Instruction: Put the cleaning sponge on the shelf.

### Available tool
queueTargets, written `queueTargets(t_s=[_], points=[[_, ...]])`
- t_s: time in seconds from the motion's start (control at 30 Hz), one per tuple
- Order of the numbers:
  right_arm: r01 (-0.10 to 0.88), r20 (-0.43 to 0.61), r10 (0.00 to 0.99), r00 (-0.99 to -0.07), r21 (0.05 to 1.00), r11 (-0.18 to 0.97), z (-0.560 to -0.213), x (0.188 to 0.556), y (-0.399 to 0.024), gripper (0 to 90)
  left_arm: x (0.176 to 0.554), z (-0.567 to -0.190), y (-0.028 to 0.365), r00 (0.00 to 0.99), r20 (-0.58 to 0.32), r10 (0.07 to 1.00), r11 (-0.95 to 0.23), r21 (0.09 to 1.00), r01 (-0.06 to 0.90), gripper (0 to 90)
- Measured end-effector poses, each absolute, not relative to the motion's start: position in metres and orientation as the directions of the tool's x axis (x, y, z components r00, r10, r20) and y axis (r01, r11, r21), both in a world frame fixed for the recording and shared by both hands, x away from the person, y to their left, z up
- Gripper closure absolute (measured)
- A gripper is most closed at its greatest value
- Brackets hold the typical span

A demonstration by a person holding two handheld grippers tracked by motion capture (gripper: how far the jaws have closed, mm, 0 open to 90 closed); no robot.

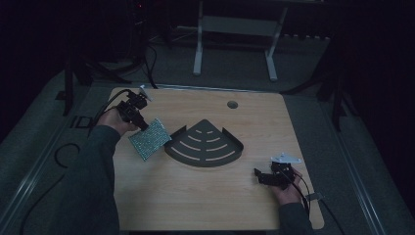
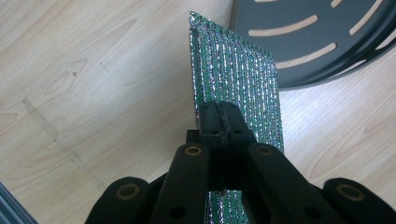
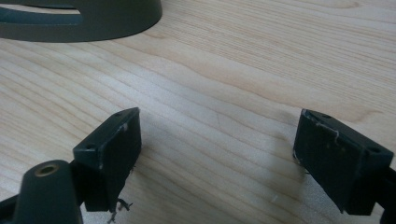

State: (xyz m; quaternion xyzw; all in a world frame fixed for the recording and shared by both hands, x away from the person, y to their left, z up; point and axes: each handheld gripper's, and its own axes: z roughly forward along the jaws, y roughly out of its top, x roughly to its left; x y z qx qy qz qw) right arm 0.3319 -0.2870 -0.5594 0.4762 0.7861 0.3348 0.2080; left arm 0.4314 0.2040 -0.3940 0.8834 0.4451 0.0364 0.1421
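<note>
A: Where was the glittery green scouring pad [image 1: 149, 139]?

B: Left of centre on the wooden table [image 1: 205, 196], lifted and tilted, its right edge just beside the rim of the dark fan-shaped slotted rack [image 1: 205, 145]. In the left gripper view the pad [image 2: 233, 84] stood on edge, running away from the camera toward the rack [image 2: 317, 42].

A: What held it?

B: The left gripper [image 1: 142, 121]. Its jaws were clamped together on the pad's near edge; in its own view the left gripper [image 2: 219, 122] had the two black tips pressed tight with the pad pinched between them. The person's left hand [image 1: 115, 120] gripped the tool from the far left.

A: And the other side?

B: The right gripper [image 1: 259, 174] rested low near the table's right near corner, well apart from the rack, in the right hand [image 1: 288, 191]. Its jaws were spread wide with bare wood between them, as the right gripper view showed [image 3: 217, 154], and the rack's rim [image 3: 116, 21] sat at the far left.
</note>
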Motion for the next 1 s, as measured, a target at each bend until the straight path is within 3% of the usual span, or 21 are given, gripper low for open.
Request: queueTargets(t_s=[1.0], points=[[0.611,-0.007,0.888,-0.459,0.724,0.321,-0.559,0.332,-0.287,14.7,0.45,-0.397,0.166,0.642,-0.081,0.763,-0.596,0.297,0.746,90.0]])
